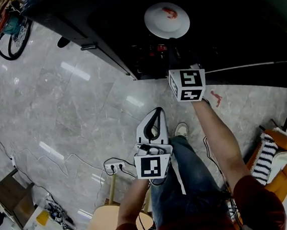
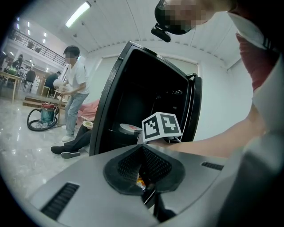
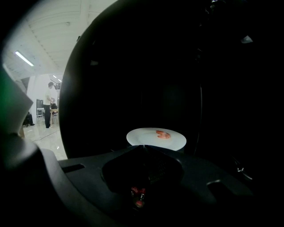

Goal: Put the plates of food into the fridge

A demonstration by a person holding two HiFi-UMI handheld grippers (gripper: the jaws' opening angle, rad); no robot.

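A white plate (image 1: pixel 167 19) with a small piece of red food lies inside the dark open fridge (image 1: pixel 226 28). My right gripper (image 3: pixel 143 146) reaches into the fridge, and its jaws are closed on the plate's (image 3: pixel 156 138) near rim. Its marker cube (image 1: pixel 187 85) shows just outside the fridge opening. My left gripper (image 1: pixel 154 115) hangs lower, over the floor in front of the fridge, shut with nothing in it. From the left gripper view the plate (image 2: pixel 130 128) shows on a shelf behind the right gripper's cube (image 2: pixel 162 126).
The fridge's black side (image 1: pixel 90 38) runs along the upper left. A vacuum cleaner (image 1: pixel 11 31) stands far left, where a person (image 2: pixel 73 93) is. A power strip (image 1: pixel 115 166) and cables lie on the grey floor. A wooden stool (image 1: pixel 105 219) and an orange seat (image 1: pixel 271 160) flank my legs.
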